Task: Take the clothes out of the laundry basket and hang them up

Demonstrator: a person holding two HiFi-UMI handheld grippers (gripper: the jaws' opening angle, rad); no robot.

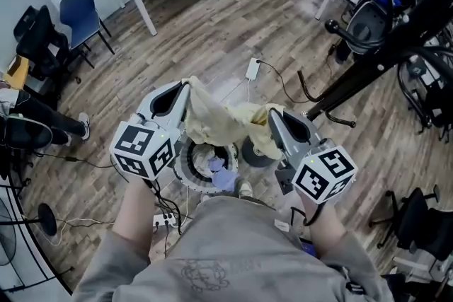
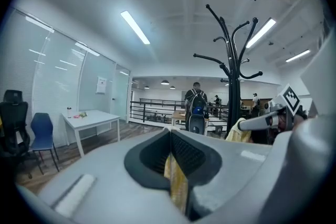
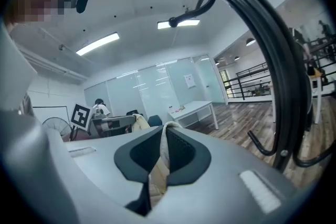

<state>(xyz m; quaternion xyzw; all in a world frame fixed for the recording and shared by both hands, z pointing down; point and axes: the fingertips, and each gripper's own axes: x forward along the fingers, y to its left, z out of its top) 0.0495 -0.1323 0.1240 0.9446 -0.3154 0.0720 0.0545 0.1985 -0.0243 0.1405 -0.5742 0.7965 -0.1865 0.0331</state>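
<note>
Currently, a pale yellow crumpled cloth garment is held stretched between the two tongs, above the round white slatted laundry basket on the wooden floor. The left gripper is closed on one edge of it and the right gripper is pinched on the other. In both gripper views yellow fabric is seen squeezed between the jaws. A bluish cloth lies in the basket. The black metal coat stand is seen just to the right, its curved hooks near the right gripper. For a good hang, the garment should be lifted clear of the basket. A broad fold, rather than a thin edge, should be draped over a hook before either jaw is released.
</note>
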